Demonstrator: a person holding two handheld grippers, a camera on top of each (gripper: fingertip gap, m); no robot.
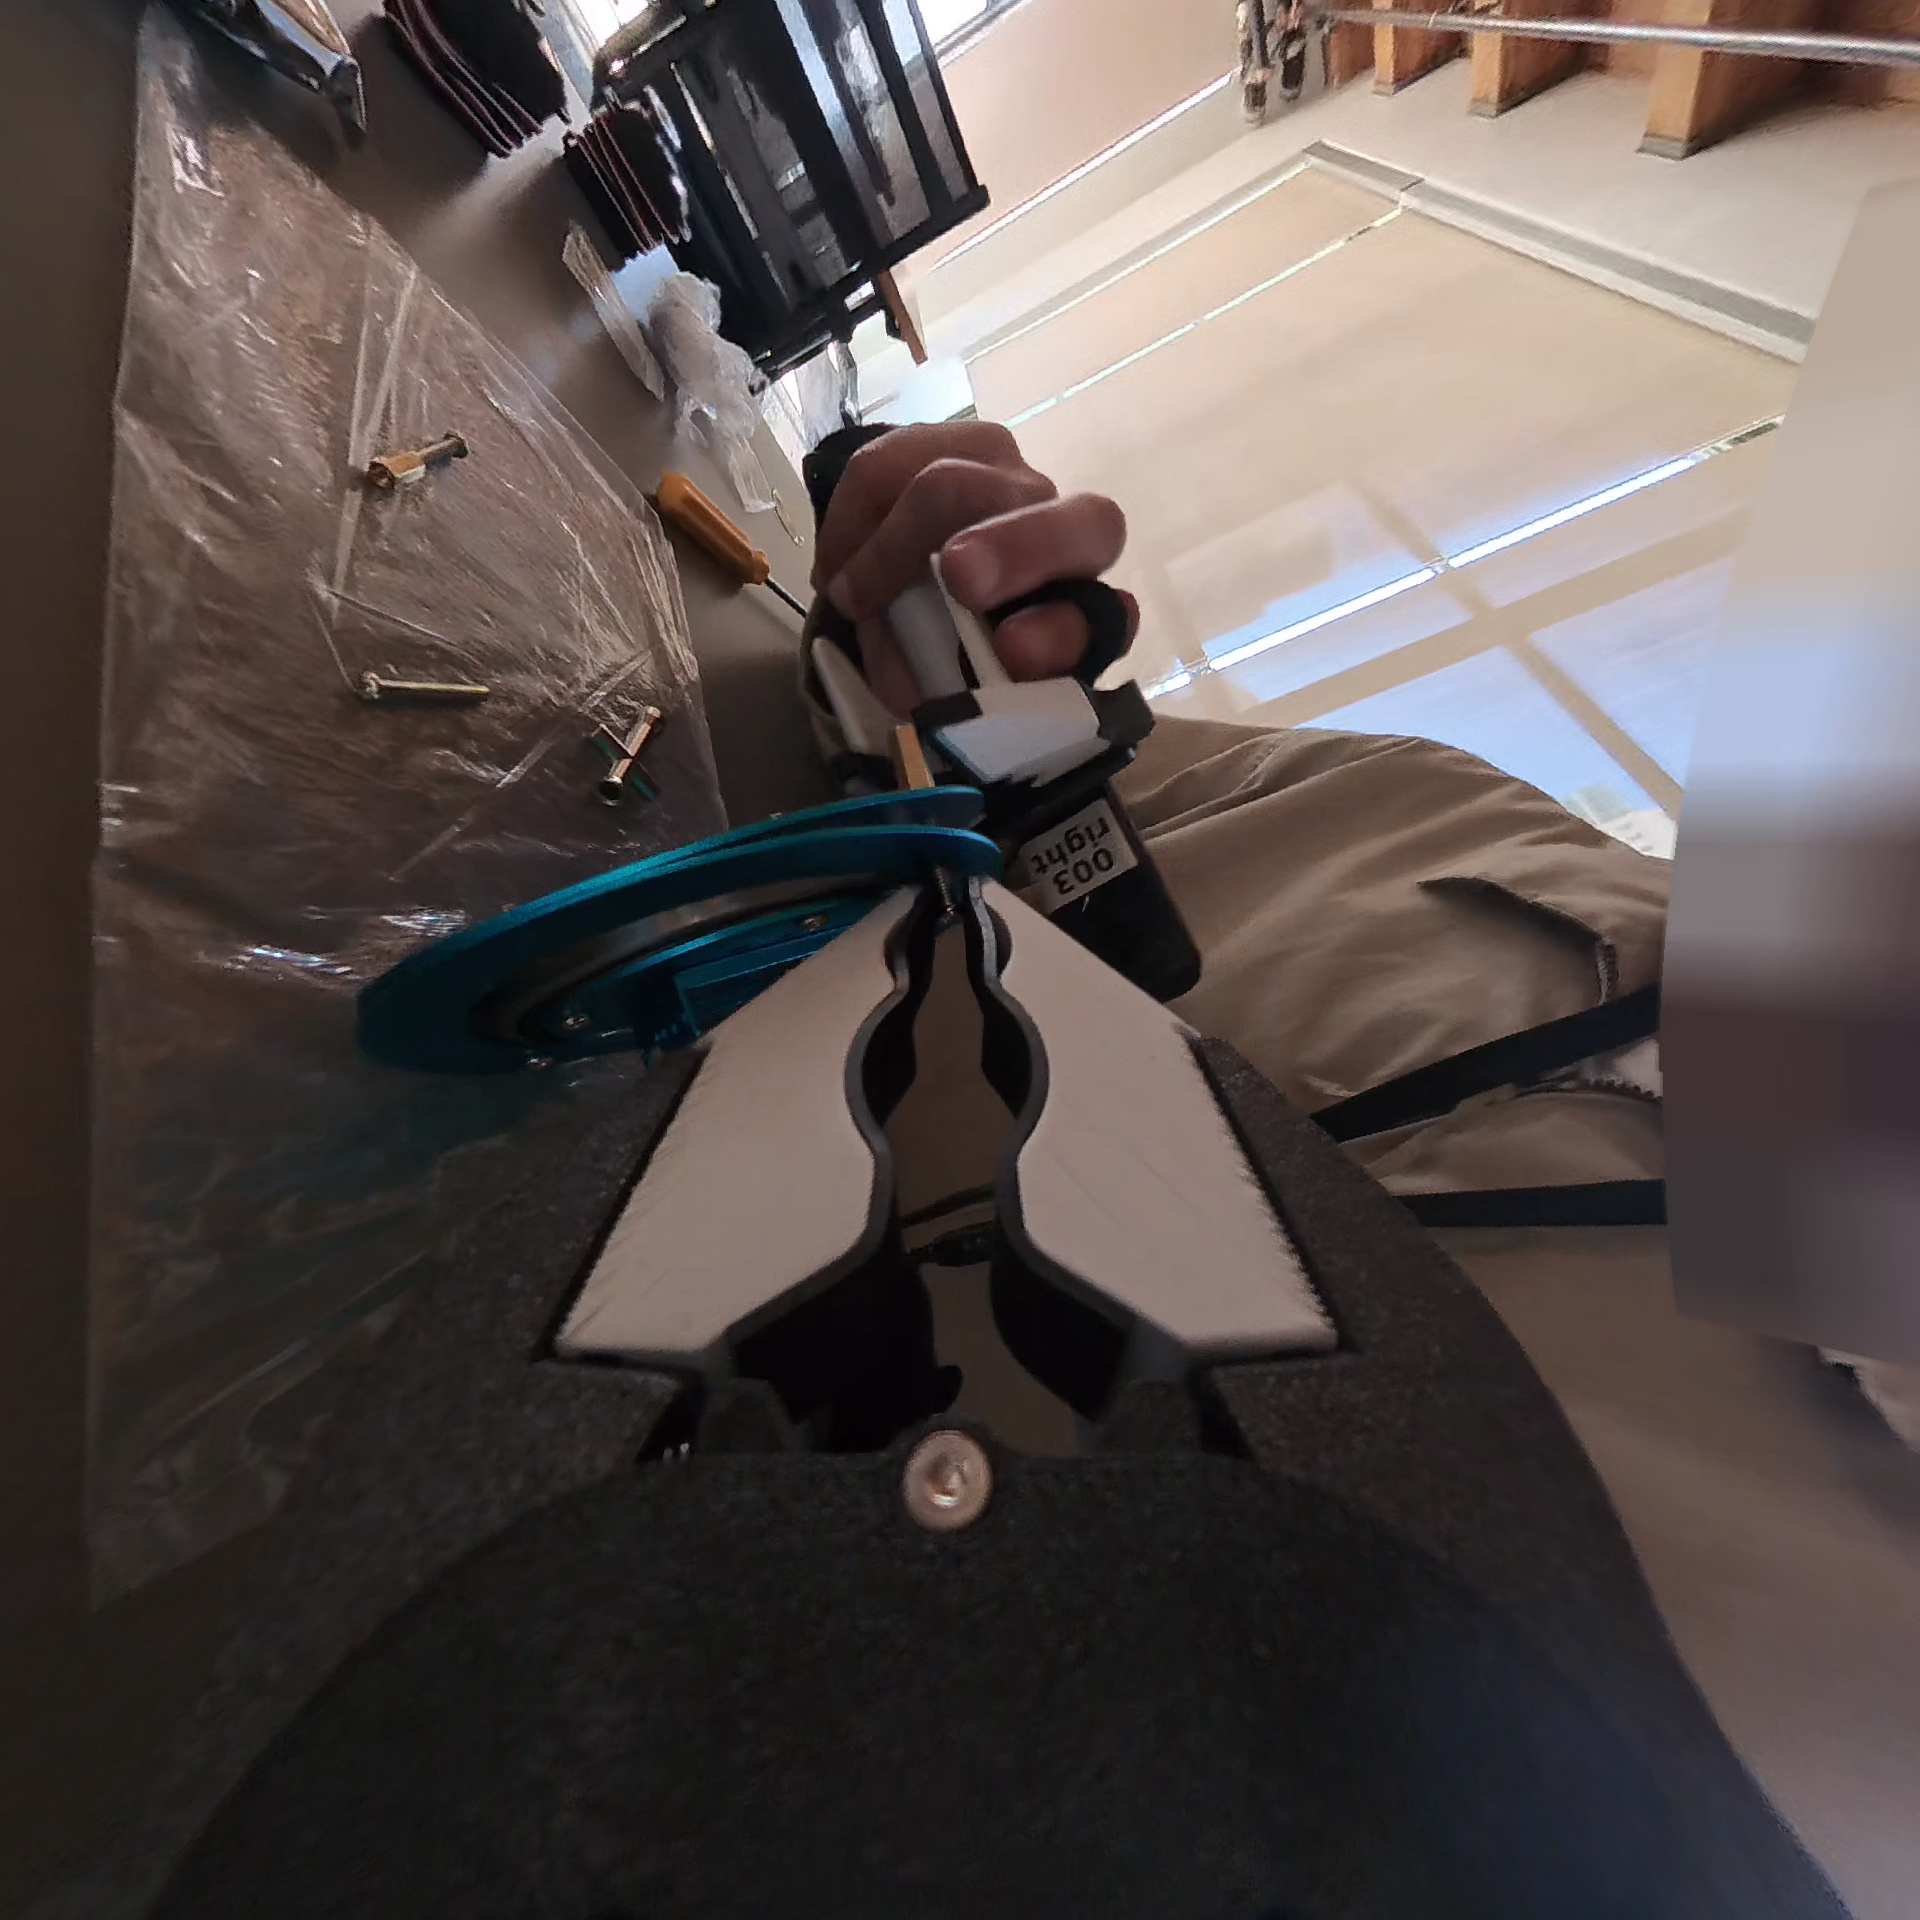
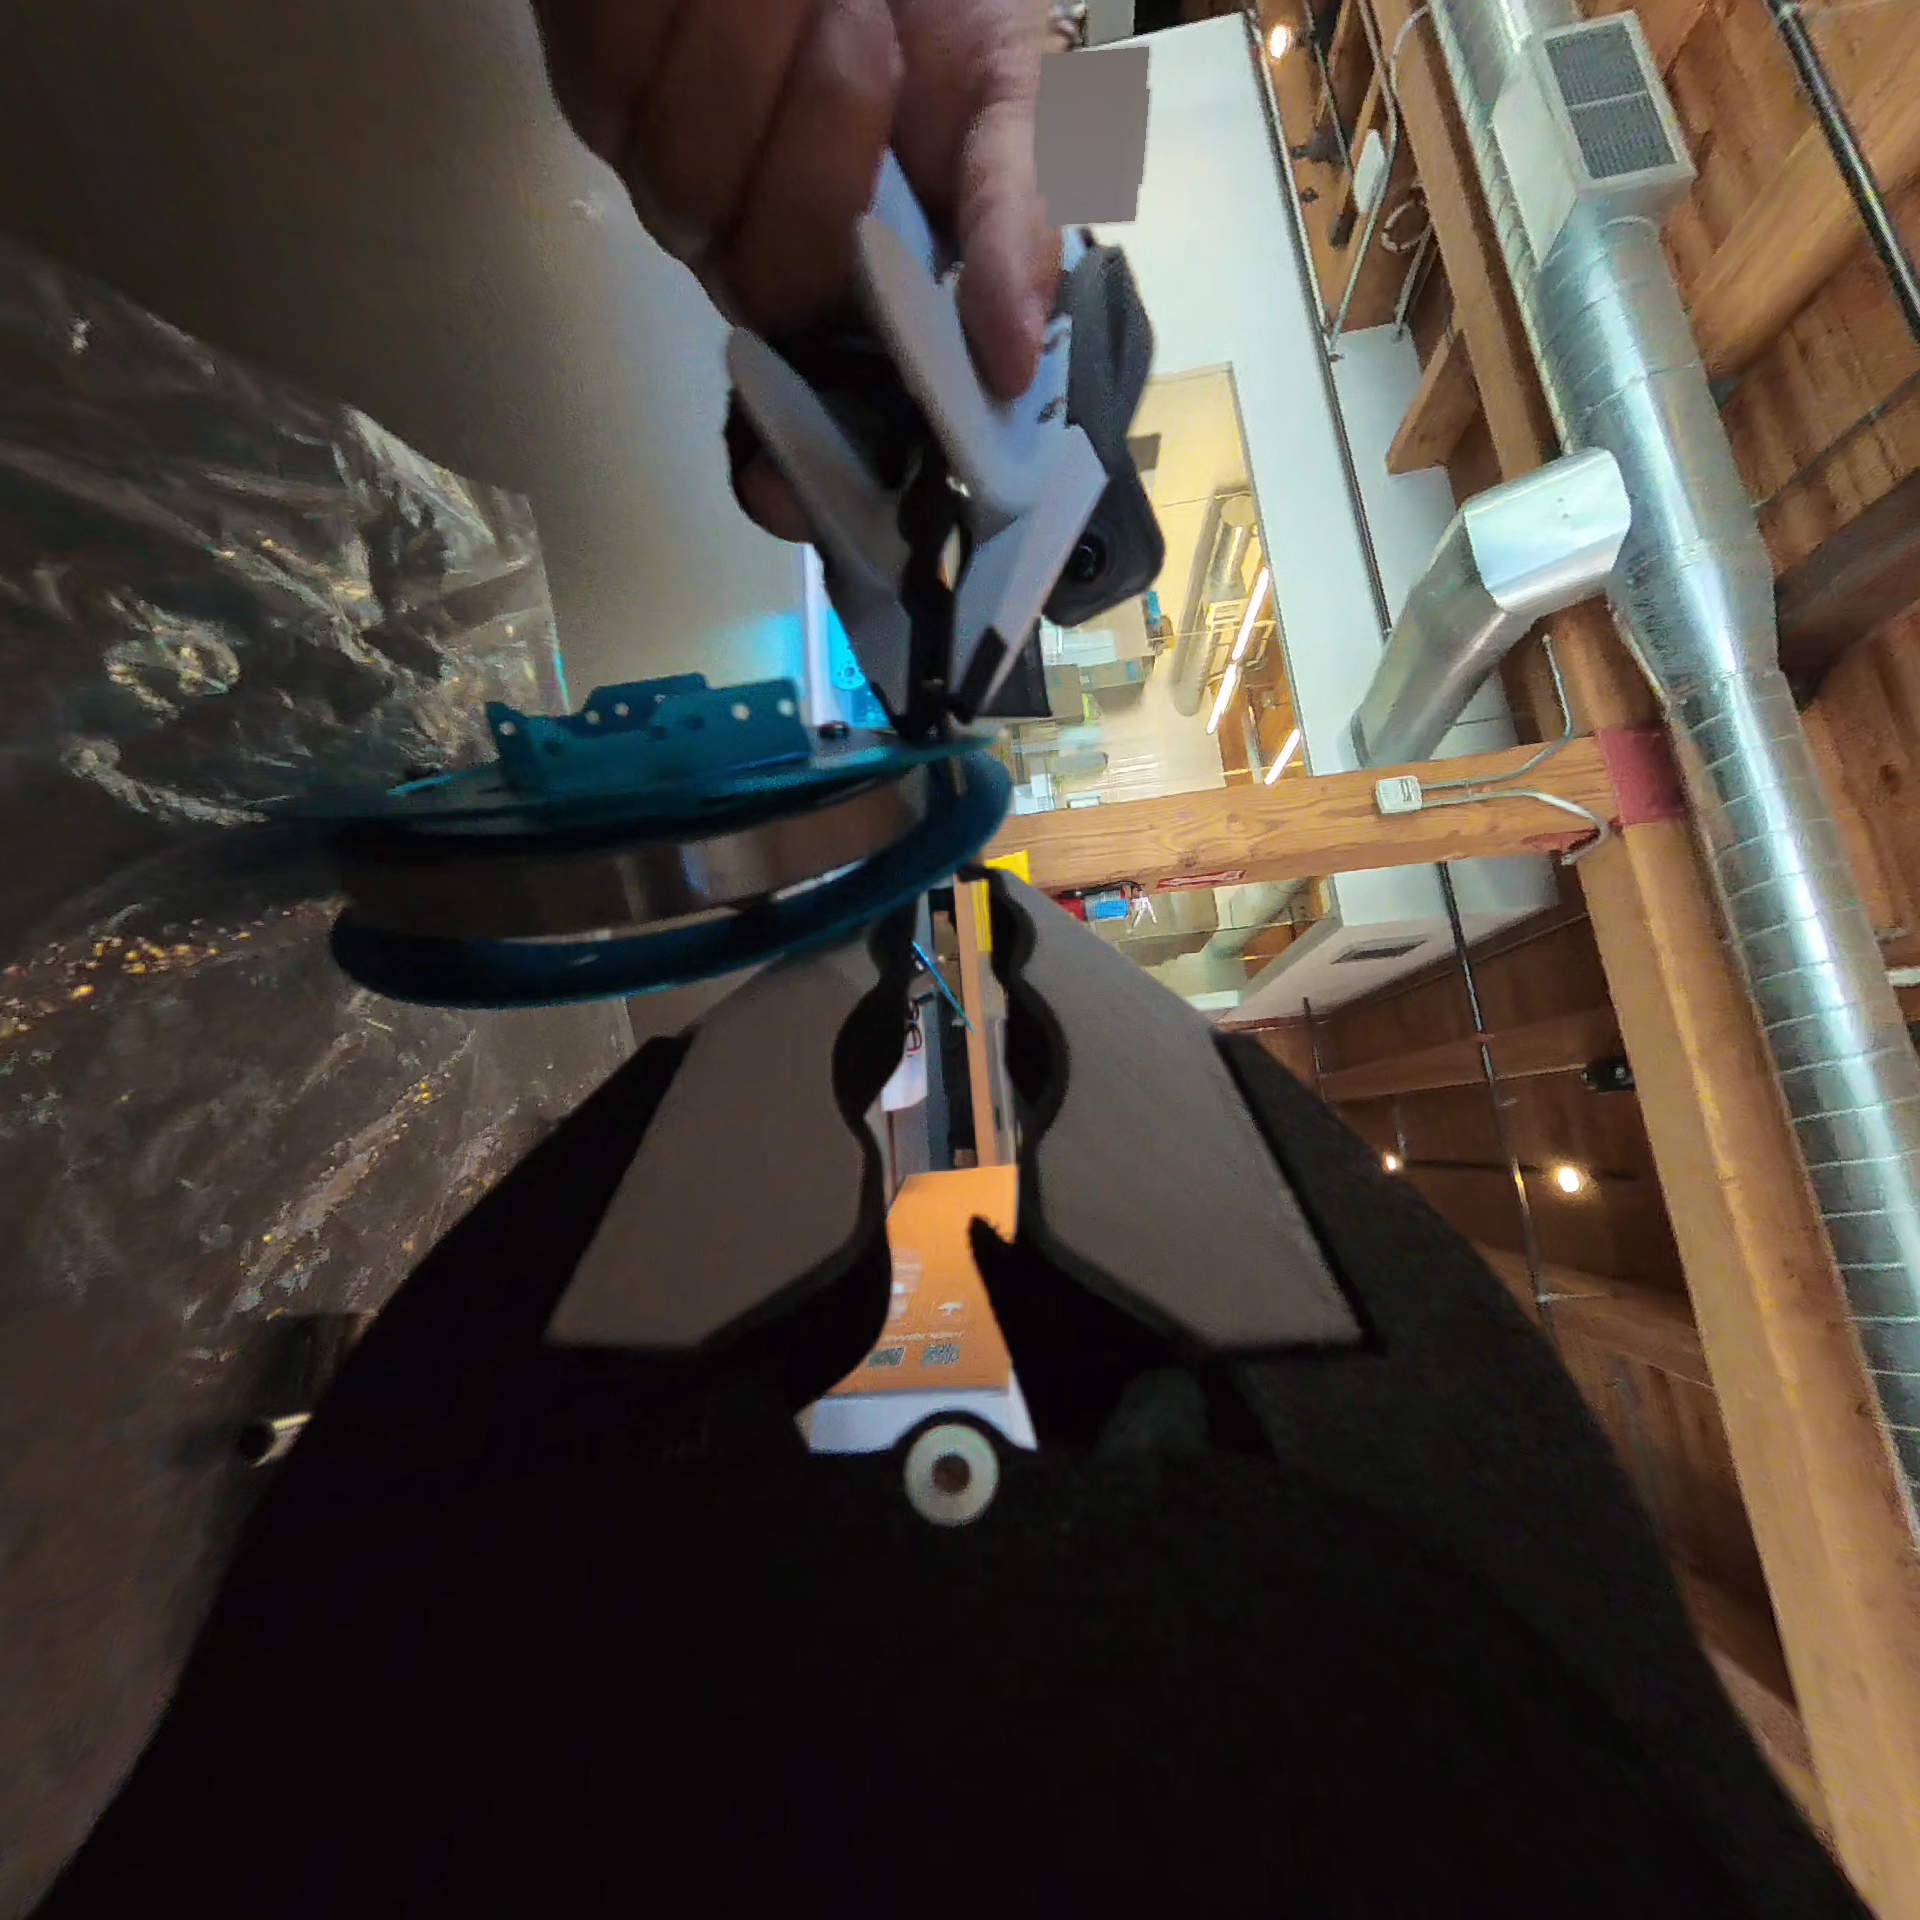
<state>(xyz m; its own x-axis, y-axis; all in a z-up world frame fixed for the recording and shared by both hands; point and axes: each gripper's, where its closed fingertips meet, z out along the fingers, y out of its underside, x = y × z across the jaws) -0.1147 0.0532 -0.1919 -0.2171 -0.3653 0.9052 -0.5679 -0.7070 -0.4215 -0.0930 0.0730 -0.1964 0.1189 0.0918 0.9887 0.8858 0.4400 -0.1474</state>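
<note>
Much is being cut off or blurred in both views. In the left wrist view the tips of the left gripper (image 1: 943, 902) are being brought nearly together on a small threaded screw (image 1: 941, 896) at the rim of a blue disc assembly (image 1: 665, 935); how the screw sits in the disc is too small to be made out. The right gripper (image 1: 914, 764) is being seen farther off, held in a hand (image 1: 935, 530), with a small brass post (image 1: 912, 761) being pinched at its tips just above the disc rim.

In the right wrist view the right gripper's (image 2: 961, 868) tips are being kept narrowly apart at the disc assembly's (image 2: 665, 862) edge, and what lies between them is being hidden in shadow and blur. The left gripper (image 2: 930, 707) is being seen beyond, pressed down onto the upper plate.

The disc assembly is being shown as two round blue plates with a shiny metal ring between them and a blue perforated bracket (image 2: 655, 727) on top. It is being held over a clear plastic sheet (image 1: 312, 520) on a table (image 1: 62, 623), where loose bolts (image 1: 421, 688) and a screwdriver (image 1: 717, 535) are lying.
</note>
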